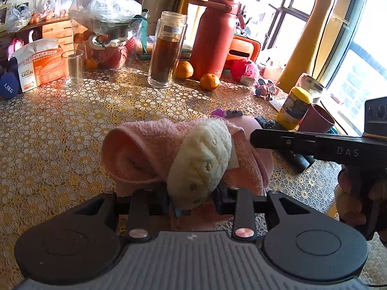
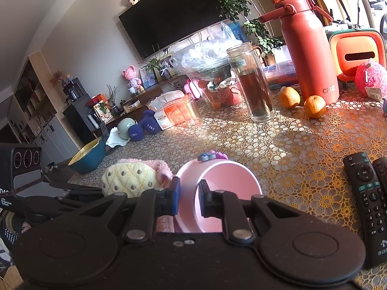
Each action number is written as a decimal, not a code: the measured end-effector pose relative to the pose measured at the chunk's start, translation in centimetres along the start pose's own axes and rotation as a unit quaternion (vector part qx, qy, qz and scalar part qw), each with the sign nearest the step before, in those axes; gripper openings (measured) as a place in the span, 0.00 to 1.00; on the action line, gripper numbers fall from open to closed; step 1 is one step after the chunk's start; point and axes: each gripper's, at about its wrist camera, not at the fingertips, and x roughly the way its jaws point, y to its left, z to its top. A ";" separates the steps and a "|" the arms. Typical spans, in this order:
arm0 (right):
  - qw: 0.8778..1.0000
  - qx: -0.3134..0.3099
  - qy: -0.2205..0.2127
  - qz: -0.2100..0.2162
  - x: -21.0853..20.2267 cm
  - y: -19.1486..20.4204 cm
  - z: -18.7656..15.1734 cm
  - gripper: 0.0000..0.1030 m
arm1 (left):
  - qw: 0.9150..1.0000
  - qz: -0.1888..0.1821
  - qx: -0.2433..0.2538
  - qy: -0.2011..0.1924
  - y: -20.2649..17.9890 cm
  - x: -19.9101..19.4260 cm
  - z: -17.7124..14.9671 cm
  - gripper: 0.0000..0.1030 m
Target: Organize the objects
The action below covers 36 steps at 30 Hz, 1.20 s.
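A cream quilted pouch (image 1: pixel 203 159) rests on a rolled pink towel (image 1: pixel 145 149) on the lace-covered table. My left gripper (image 1: pixel 191 198) is shut on the pouch's near end. A pink cup (image 2: pixel 217 188) lies on its side just right of the towel, mouth towards the right wrist camera. My right gripper (image 2: pixel 188 198) is shut on the cup's rim, one finger inside and one outside. The pouch (image 2: pixel 128 178) also shows left of the cup in the right wrist view. The right gripper's body (image 1: pixel 314 145) reaches in from the right in the left wrist view.
Behind stand a glass tea bottle (image 1: pixel 167 50), a red flask (image 1: pixel 215 33), an empty glass (image 1: pixel 72 68), two oranges (image 1: pixel 209 81), a flour bag (image 1: pixel 38 64), a yellow-lidded jar (image 1: pixel 295 107). Remotes (image 2: pixel 367 193) lie at the right. A blue bowl (image 2: pixel 87 155) sits at the left edge.
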 end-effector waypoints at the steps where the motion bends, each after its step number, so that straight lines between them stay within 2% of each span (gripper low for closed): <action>1: 1.000 0.001 0.000 0.000 0.0 0.0 0.0 0.15 | 1.000 0.003 -0.002 0.003 0.3 0.2 -0.1 0.32; 7: 1.000 -0.002 -0.001 0.002 0.0 0.1 0.0 0.15 | 0.999 0.032 0.000 0.028 1.7 1.9 -1.0 0.32; 13: 1.000 0.000 -0.001 0.001 -0.1 0.1 -0.1 0.15 | 0.999 0.033 -0.003 0.026 2.0 1.6 -1.4 0.32; 20: 1.000 0.006 -0.003 0.001 0.0 -0.1 0.0 0.15 | 1.000 0.007 -0.003 -0.009 0.8 -1.8 -0.9 0.32; 27: 1.000 0.005 -0.002 0.001 0.1 0.0 0.1 0.15 | 0.998 -0.044 0.019 -0.050 -2.5 -5.0 0.2 0.32; 32: 1.000 0.004 -0.001 0.001 0.2 0.1 0.1 0.15 | 0.996 -0.059 0.047 -0.052 -4.7 -4.8 0.7 0.32; 36: 1.000 0.006 -0.001 0.002 0.2 0.1 0.1 0.15 | 0.997 -0.055 0.048 -0.034 -4.8 -3.0 0.6 0.32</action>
